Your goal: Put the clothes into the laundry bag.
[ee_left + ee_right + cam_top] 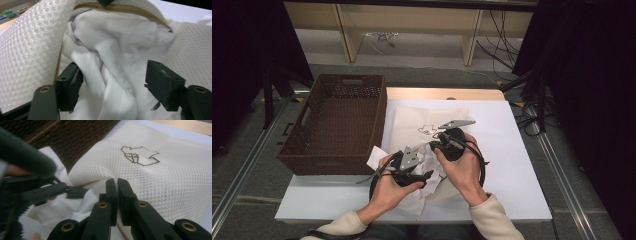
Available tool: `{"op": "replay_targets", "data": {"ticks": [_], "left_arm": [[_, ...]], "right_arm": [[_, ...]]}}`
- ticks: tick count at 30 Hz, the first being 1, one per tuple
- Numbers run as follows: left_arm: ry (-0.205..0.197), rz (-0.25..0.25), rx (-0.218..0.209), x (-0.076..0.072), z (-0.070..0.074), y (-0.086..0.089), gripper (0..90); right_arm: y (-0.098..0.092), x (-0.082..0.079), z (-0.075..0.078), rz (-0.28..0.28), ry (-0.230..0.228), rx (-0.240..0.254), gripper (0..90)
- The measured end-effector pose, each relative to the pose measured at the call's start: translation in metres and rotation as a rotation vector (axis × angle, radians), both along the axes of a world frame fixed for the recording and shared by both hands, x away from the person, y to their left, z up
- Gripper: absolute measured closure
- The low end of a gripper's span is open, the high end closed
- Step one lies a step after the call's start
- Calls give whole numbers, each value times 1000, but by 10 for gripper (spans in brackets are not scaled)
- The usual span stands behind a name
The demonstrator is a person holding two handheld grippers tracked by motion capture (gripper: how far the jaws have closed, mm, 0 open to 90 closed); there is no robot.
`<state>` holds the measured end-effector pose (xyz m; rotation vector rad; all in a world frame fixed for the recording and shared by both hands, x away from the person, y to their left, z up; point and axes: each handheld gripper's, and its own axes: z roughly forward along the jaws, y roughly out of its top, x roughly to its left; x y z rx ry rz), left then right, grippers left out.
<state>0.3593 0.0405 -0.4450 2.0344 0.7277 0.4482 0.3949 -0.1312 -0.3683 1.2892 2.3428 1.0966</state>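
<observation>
A: Since the right tongs (117,183) are clamped tight on the edge of the mesh bag (160,182), I'd say they're there to hold the mouth open. Agree?

B: Yep. Jaws pressed together with the mesh rim pinched between them, bag lifted a bit at that corner. Rest of the bag (422,122) lies flat on the counter (512,165), logo side up.

A: Left tongs (113,82)?

B: Open. Jaws stand wide apart, the white cloth (112,62) bunched between them but the pads aren't pressing it. No grip right now.

A: Where's the cloth exactly?

B: Partly in the bag's mouth, going by the left gripper view: mesh on both sides of it, tan rim band above. In the high view the rest of the cloth (424,192) spills out onto the counter toward the person, under both hands.

A: So stuffing the cloth into the bag?

B: My read, yes. Right holds the opening, left pushes fabric in. I'd call it partway, plenty of cloth outside.

A: Basket (337,125)?

B: Brown woven one, just left of the bag, overhanging the counter's left edge. Nothing in it that I can see. Not in play.

A: Risk?

B: The mesh rim could slip from the right tongs when the left pushes.
</observation>
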Motion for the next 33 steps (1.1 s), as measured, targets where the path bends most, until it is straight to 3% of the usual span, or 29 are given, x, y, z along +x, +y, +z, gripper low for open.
{"op": "replay_targets", "data": {"ticks": [3, 5, 6, 8, 12, 14, 18, 19, 21, 24, 26, 29, 32, 33], "left_arm": [[19, -19, 1, -10, 0, 8, 280], [12, -24, 31, -13, -2, 11, 277], [30, -17, 12, -14, -5, 11, 278], [41, -12, 34, -12, -12, 11, 281], [62, -12, 74, -5, -22, 9, 293], [97, -3, 91, 1, -31, 5, 372], [111, -15, 107, 3, -37, 1, 449], [117, -19, 116, 3, -39, -3, 517], [113, -24, 128, 4, -40, -3, 564], [126, -32, 116, 5, -39, -4, 683], [132, -34, 105, 6, -38, -5, 752], [136, -32, 32, 5, -32, -6, 818], [123, -38, -10, 6, -25, -6, 830], [98, -36, -46, 7, -18, -8, 839]], "right_arm": [[0, 0, 1, 8, -4, -4, 884], [-2, 1, 1, 18, -27, -15, 884], [-2, 1, 1, 24, -36, -18, 884], [-1, 0, 1, 11, -20, -3, 884], [-2, 0, 2, 14, -42, -18, 885], [-1, 0, 2, 11, -31, -6, 885], [-2, 1, 1, 26, -37, -13, 885], [-2, 0, 2, 15, -29, -18, 885], [-1, -1, 2, 2, -17, -9, 885], [0, -2, 3, -10, 4, -4, 885], [-1, 0, 1, 16, -24, -18, 884], [1, -1, 1, 3, -12, -16, 885], [2, -3, 2, -6, 3, -7, 885], [1, -1, 1, 16, -27, -13, 885]]}}
